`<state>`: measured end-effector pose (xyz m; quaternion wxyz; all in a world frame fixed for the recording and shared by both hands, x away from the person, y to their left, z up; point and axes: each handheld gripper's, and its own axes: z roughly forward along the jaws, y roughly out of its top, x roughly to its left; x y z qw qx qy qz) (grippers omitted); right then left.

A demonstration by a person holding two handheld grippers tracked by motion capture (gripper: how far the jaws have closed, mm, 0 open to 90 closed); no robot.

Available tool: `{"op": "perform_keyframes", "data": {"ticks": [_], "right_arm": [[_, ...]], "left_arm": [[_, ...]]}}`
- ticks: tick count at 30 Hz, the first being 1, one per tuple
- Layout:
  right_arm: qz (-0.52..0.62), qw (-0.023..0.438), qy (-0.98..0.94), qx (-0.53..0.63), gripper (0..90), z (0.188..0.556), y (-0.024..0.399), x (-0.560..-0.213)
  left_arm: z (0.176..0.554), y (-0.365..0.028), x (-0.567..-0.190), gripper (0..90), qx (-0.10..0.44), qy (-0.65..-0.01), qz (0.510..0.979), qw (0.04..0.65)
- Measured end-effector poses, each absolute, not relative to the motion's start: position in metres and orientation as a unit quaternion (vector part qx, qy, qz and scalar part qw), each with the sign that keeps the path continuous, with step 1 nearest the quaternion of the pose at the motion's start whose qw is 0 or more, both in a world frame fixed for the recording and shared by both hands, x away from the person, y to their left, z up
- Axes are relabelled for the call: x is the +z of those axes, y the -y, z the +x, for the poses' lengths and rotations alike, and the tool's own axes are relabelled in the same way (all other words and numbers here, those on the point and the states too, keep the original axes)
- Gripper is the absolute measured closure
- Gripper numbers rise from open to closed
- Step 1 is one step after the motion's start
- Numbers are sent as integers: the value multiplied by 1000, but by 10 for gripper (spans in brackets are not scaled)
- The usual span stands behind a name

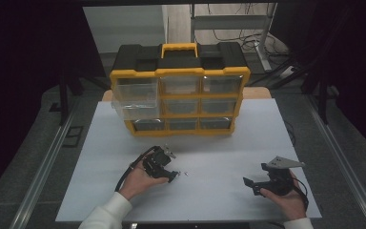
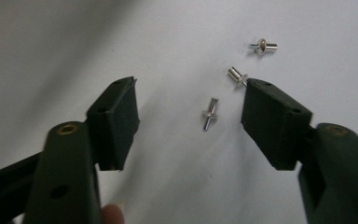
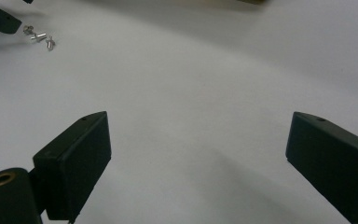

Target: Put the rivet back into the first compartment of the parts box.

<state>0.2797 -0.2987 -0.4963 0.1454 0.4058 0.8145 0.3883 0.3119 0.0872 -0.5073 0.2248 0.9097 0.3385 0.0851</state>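
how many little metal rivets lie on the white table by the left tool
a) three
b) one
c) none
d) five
a) The left tool's own view shows three small metal rivets on the white table: one between its open jaws, one at the tip of one jaw, and one just beyond.

left claw (image 2: 189,109) astride rivet (image 2: 209,113), not gripping

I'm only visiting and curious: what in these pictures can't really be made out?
- Drawer organizer, high view: drawer contents too small and glary to tell.
- Rivets, high view: mere specks beside the left tool; exact type unclear.
- One rivet, left gripper view: partly hidden by a jaw tip.
- Right tool: open over bare table.
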Motion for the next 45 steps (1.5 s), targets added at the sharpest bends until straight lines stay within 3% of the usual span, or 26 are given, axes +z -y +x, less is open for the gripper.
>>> {"op": "perform_keyframes", "data": {"ticks": [19, 31, 45], "right_arm": [[404, 144, -817, 387, 70, 280, 299, -497], [404, 146, -815, 389, 71, 280, 299, -496], [404, 146, -815, 388, 72, 280, 298, -496]], "left_arm": [[317, -84, -512, 810, 27, -308, 927, 210], [316, -92, -507, 829, 10, -315, 923, 222], [304, -138, -463, 829, 19, -351, 892, 285]]}}
